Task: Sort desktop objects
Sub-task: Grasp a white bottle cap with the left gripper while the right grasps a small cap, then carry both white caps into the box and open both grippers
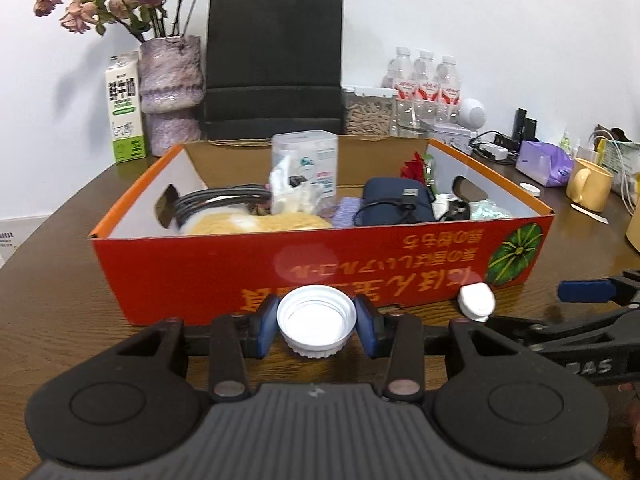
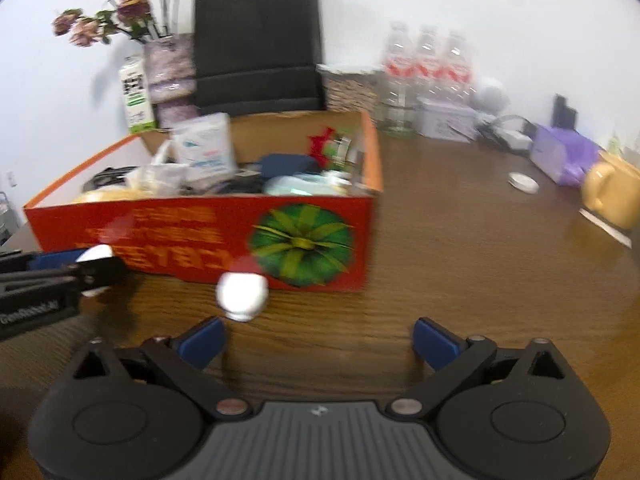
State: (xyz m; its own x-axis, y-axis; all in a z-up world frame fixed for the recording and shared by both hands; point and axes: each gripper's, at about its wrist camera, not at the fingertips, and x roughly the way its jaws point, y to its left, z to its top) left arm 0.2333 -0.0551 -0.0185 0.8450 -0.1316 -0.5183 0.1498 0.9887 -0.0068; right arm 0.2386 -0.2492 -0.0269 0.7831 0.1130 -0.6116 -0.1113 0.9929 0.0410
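- The left gripper [image 1: 316,326] has its blue pads pressed against both sides of a round white plastic bottle cap [image 1: 317,327], open side up, held just in front of the near wall of the red cardboard box [image 1: 240,276].
- The right gripper [image 2: 318,342] stands wide with nothing between its blue pads; in its own view a small white flip-top cap [image 2: 242,295] lies on the brown wood-grain table [image 2: 460,248] at about eleven o'clock from it, close to the box's near wall.
- The box already holds a good deal: a coiled black cable [image 1: 216,198] at nine o'clock, a clear plastic container with a printed label [image 1: 306,160] at twelve, a dark blue pouch [image 1: 396,200] toward three, and a tan fluffy item [image 1: 256,222] against the near wall.
- By that showing the sorting looks well advanced; the held cap and the flip-top cap appear to be what is left nearby, along with a flat white round lid [image 2: 523,183] lying farther out at two o'clock in the right wrist view.
- Whether the yellow mug [image 1: 590,184] or the purple tissue pack [image 1: 544,162] at the table's edge belong to the task cannot be told.
- The box's near wall carries yellow East Asian lettering, upside down from here, beside a green pumpkin picture [image 2: 302,244]; the letters are not readable.
- The other gripper's black arm shows partial white lettering in each view.
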